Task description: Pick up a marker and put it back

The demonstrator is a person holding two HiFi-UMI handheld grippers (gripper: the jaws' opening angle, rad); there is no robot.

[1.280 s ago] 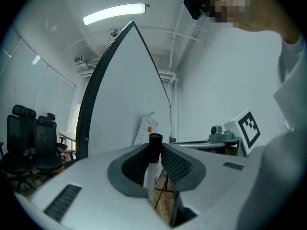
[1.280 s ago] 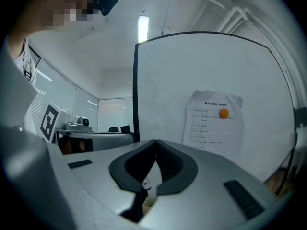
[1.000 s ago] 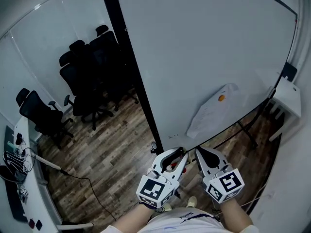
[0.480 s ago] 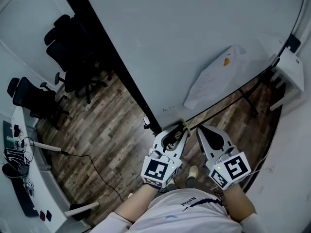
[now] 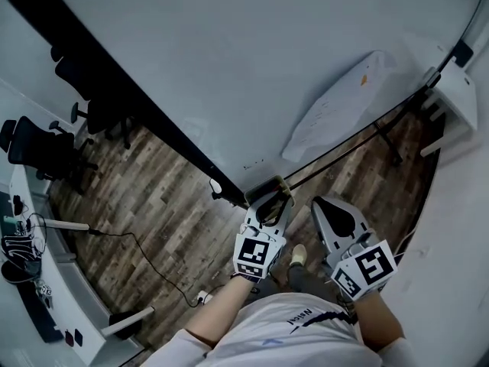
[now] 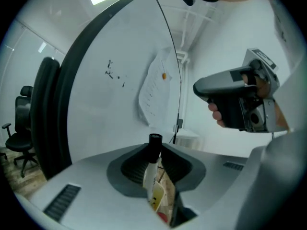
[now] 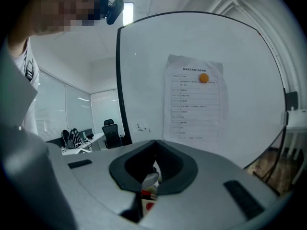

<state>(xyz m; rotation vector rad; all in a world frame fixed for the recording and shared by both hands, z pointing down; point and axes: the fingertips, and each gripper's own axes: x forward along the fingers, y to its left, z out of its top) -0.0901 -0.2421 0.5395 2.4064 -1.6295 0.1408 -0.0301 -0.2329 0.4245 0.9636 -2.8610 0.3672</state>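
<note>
**Marker carried forward to the board's lower edge**

Since a second ago the left gripper [image 5: 273,193] has moved forward, from over the floor [image 5: 153,228] to the lower edge of the board [image 5: 229,67]. The view has also swung, so the chairs [image 5: 38,147] now sit far towards the left edge.

The marker [image 6: 150,174] stands clamped between the left jaws, roughly upright. Its black cap points away from the hand and clears the jaw tips. It has a white barrel, with a yellow label lower down, half hidden in the gap between the jaws. It looks light and stiff, so slipping seems unlikely.

The right gripper [image 7: 153,145] is held beside the left one and a little further from the board. Its jaws meet at the tips with nothing between them.

A paper sheet [image 5: 336,109] hangs at the board's lower right, well apart from both grippers.

The step in hand appears to be the return of the marker. To do it well:
- Keep the grip steady.
- Turn the barrel to lie along the board's lower edge.
- Lower it until it rests there.
- Only then part the jaws, and draw straight back so the pads do not drag the marker off.

Whether a tray runs along that edge cannot be told.
</note>
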